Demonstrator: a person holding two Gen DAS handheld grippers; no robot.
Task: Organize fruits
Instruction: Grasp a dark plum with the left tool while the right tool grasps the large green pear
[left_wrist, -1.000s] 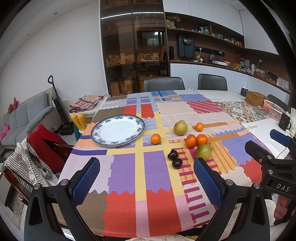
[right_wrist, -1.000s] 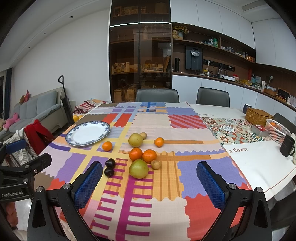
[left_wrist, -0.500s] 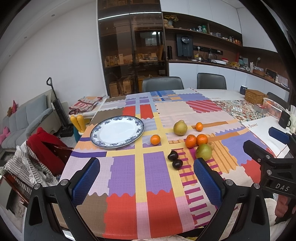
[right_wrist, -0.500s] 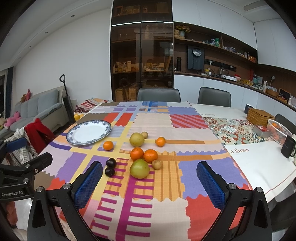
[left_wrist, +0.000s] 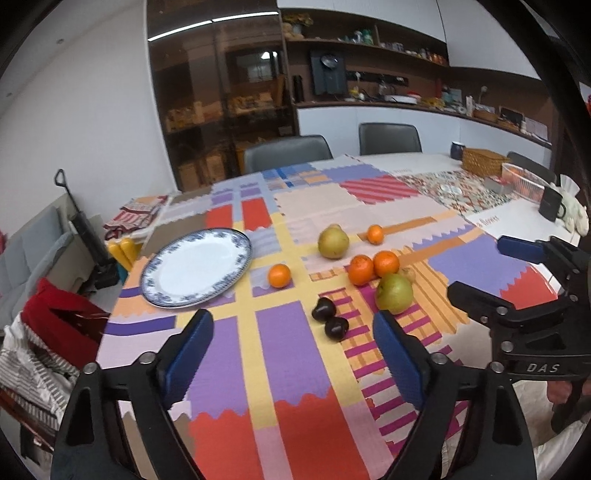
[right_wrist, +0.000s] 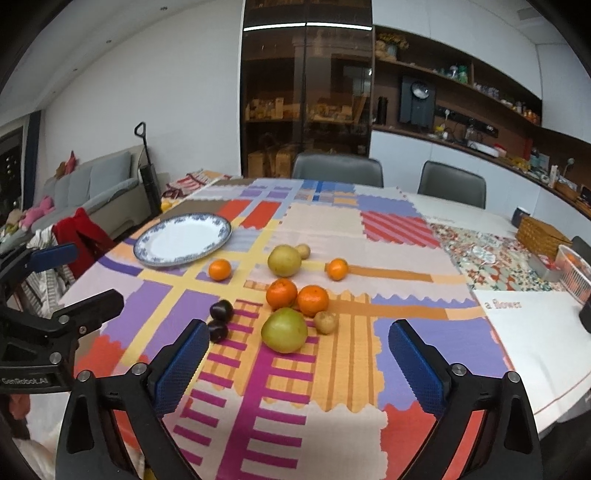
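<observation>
Small brown fruit (left_wrist: 407, 273) mostly hidden behind green pear (left_wrist: 394, 293); shelf items blurred.

Two fisheye views look forward from above the near edge of a table covered by a patchwork tablecloth (left_wrist: 280, 354), facing chairs and wall cabinets. The left wrist view sits further left and shows the right gripper (left_wrist: 513, 266) at its right edge. Both share the plate (right_wrist: 183, 240), scattered fruit and tablecloth.
</observation>
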